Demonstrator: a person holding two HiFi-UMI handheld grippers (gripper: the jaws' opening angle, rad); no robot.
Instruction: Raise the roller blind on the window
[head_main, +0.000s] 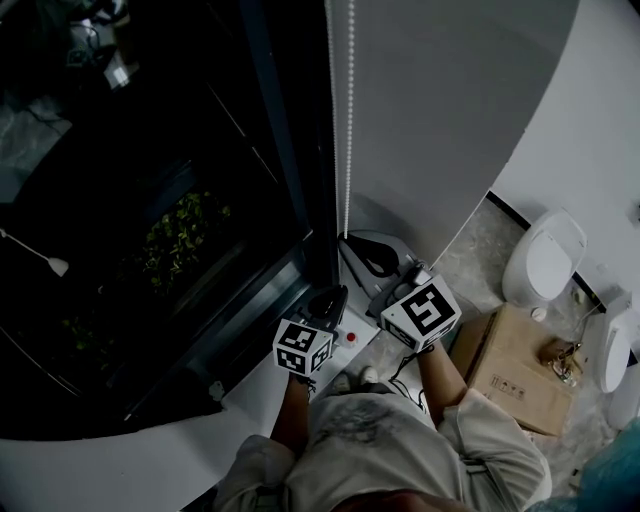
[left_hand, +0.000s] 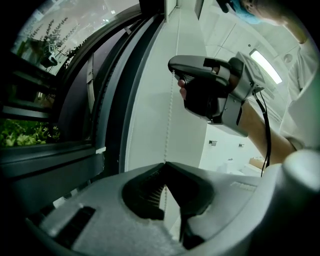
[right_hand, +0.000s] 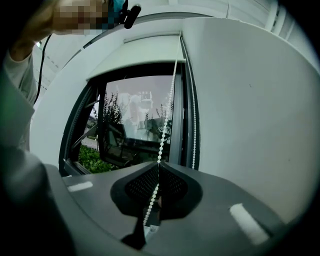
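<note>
A white bead chain (head_main: 348, 120) hangs beside the dark window (head_main: 150, 200). My right gripper (head_main: 350, 241) is shut on the chain at its low end. My left gripper (head_main: 337, 293) sits just below and nearer to me. In the left gripper view, the left gripper (left_hand: 164, 164) has its jaws closed, and the bead chain (left_hand: 170, 115) runs from their tip up to the right gripper (left_hand: 173, 65). In the right gripper view, the right gripper (right_hand: 159, 165) pinches the bead chain (right_hand: 167, 110), which rises to the roller blind (right_hand: 145, 52) across the window's top.
A second chain strand (right_hand: 193, 125) hangs free along the window frame. Green plants (head_main: 180, 235) show outside the glass. To the right on the floor stand a toilet (head_main: 545, 262) and a cardboard box (head_main: 510, 372). A white sill (head_main: 200, 440) runs below the window.
</note>
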